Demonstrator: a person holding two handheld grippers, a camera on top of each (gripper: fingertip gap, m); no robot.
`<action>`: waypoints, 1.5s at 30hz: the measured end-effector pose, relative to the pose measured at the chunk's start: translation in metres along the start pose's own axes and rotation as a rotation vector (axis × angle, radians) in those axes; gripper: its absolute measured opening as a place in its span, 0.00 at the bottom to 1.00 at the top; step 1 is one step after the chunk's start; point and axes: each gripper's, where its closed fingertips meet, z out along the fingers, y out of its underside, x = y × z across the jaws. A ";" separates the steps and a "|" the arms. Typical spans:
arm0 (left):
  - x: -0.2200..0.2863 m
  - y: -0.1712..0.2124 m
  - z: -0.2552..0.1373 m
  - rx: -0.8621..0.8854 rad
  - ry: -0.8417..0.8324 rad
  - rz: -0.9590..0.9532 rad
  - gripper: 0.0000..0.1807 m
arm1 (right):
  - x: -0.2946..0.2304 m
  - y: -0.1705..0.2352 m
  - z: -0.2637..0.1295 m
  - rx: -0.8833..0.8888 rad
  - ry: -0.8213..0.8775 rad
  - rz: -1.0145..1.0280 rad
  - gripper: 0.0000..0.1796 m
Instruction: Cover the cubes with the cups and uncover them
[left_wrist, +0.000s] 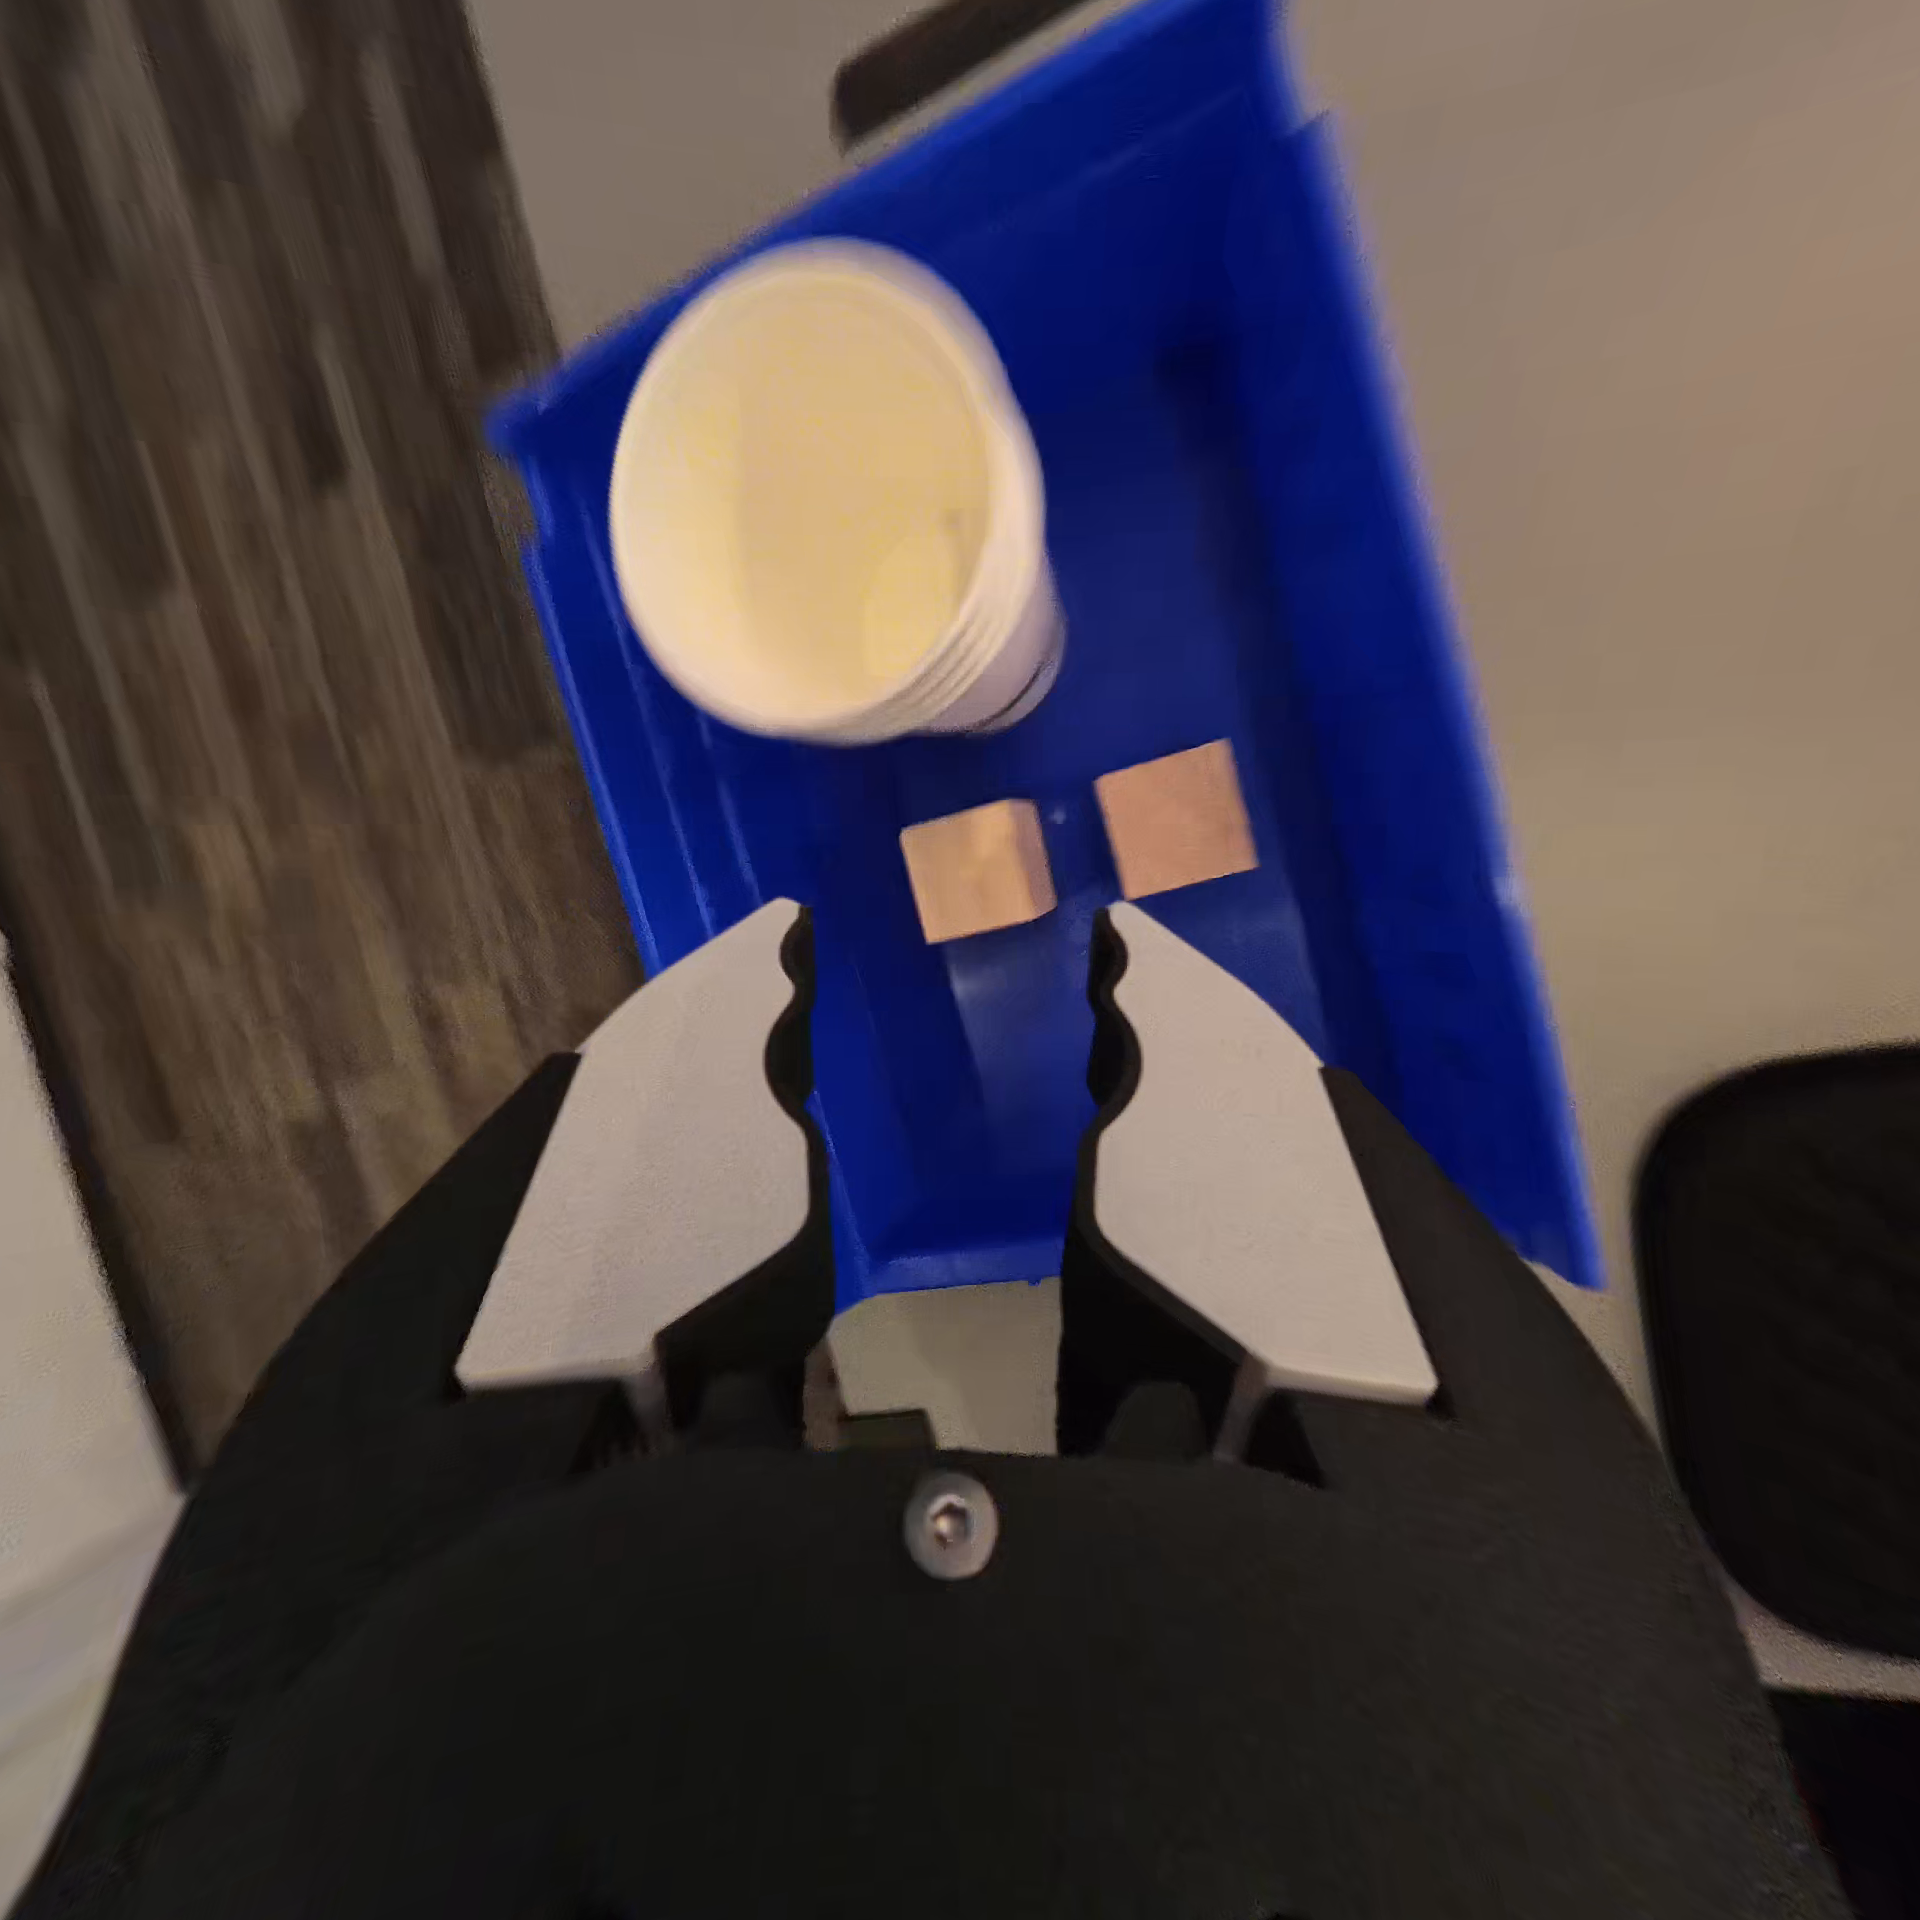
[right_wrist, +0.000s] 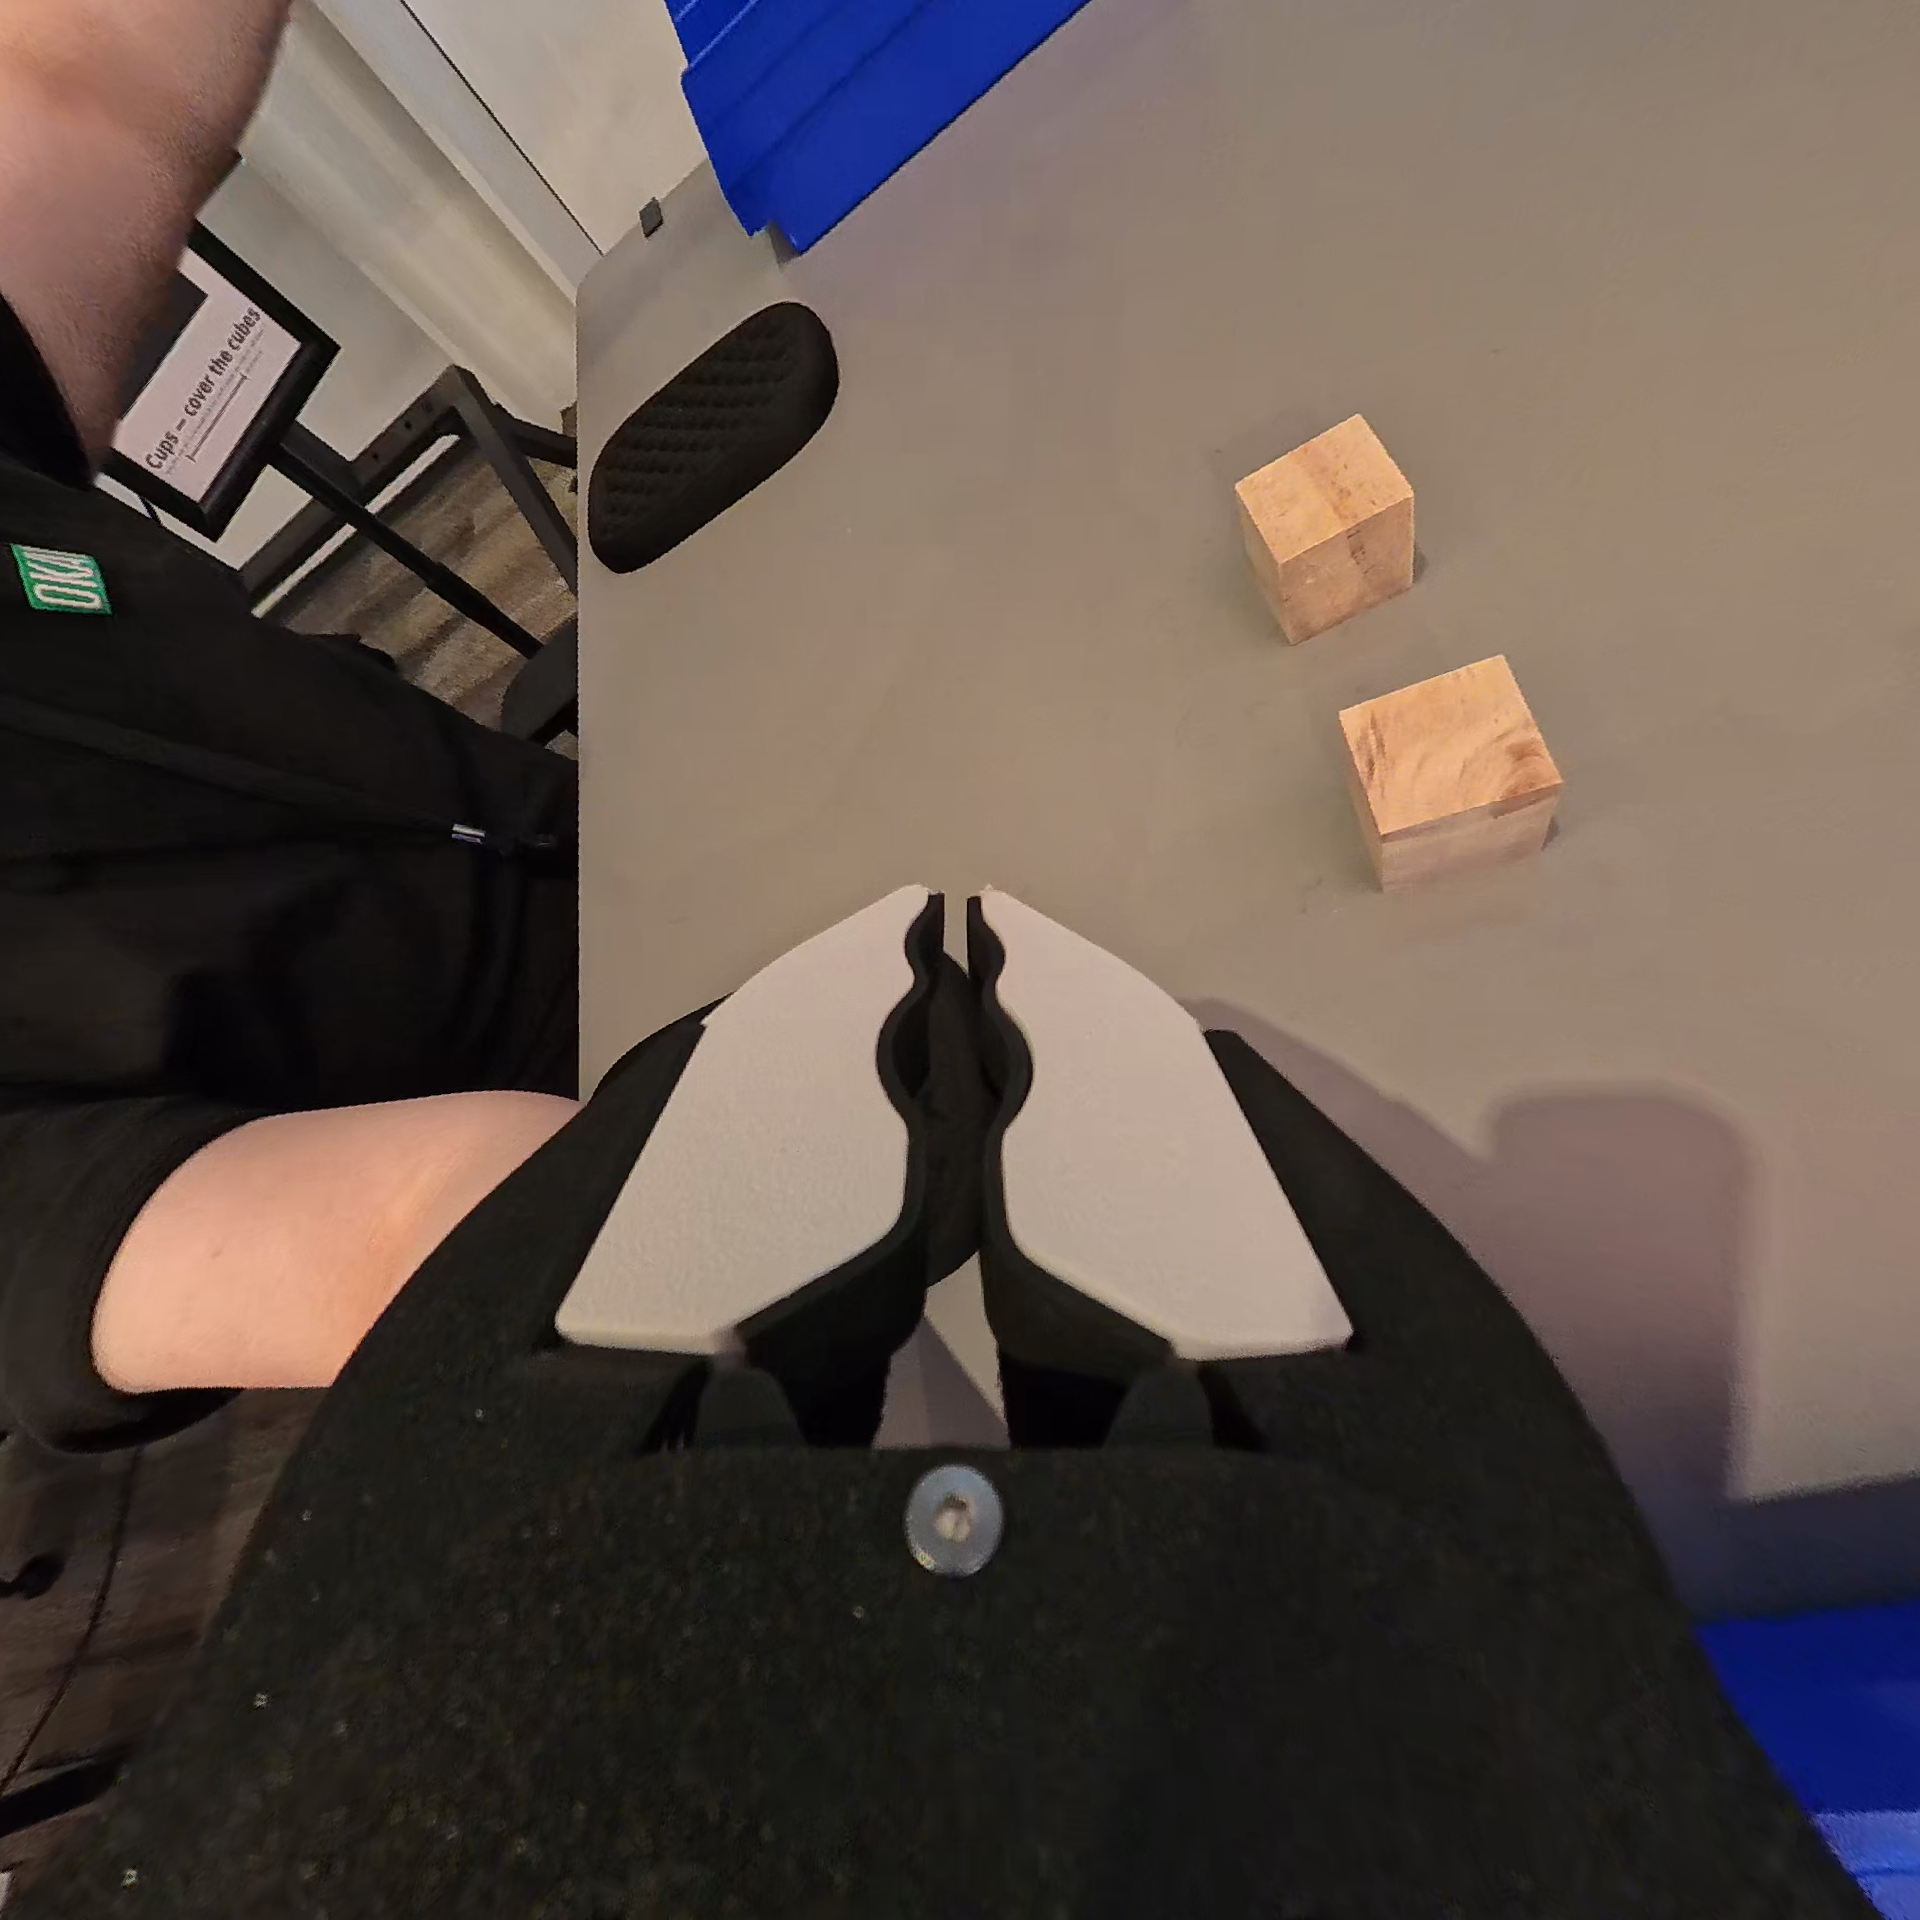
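Left gripper (left_wrist: 951, 925) jaws apart, empty, above blue bin (left_wrist: 1403, 727); cup stack (left_wrist: 821, 499) beyond two cubes (left_wrist: 977, 873). Risk: nested cups lift together. Right gripper (right_wrist: 956, 904) closed, empty.

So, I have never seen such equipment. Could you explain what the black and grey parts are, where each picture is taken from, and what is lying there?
Those parts are hand-held tongs; a person holds one pair in each hand, and a camera on each looks forward along its fingers. The left view shows the left tongs open and holding nothing, above a blue tray with a stack of paper cups and two wooden cubes. That picture is blurred. The right view shows the right tongs shut and empty, over a grey table with two more wooden cubes, uncovered.
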 end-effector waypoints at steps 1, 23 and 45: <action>-0.005 0.011 0.013 -0.013 0.031 -0.084 0.28 | 0.001 0.000 0.000 0.001 -0.004 0.004 0.02; 0.008 0.057 0.124 -0.236 0.071 -0.281 0.31 | 0.001 0.005 0.000 0.001 -0.016 0.028 0.02; 0.068 -0.074 -0.124 0.340 0.174 0.179 0.25 | 0.001 0.003 -0.001 -0.004 0.001 0.031 0.02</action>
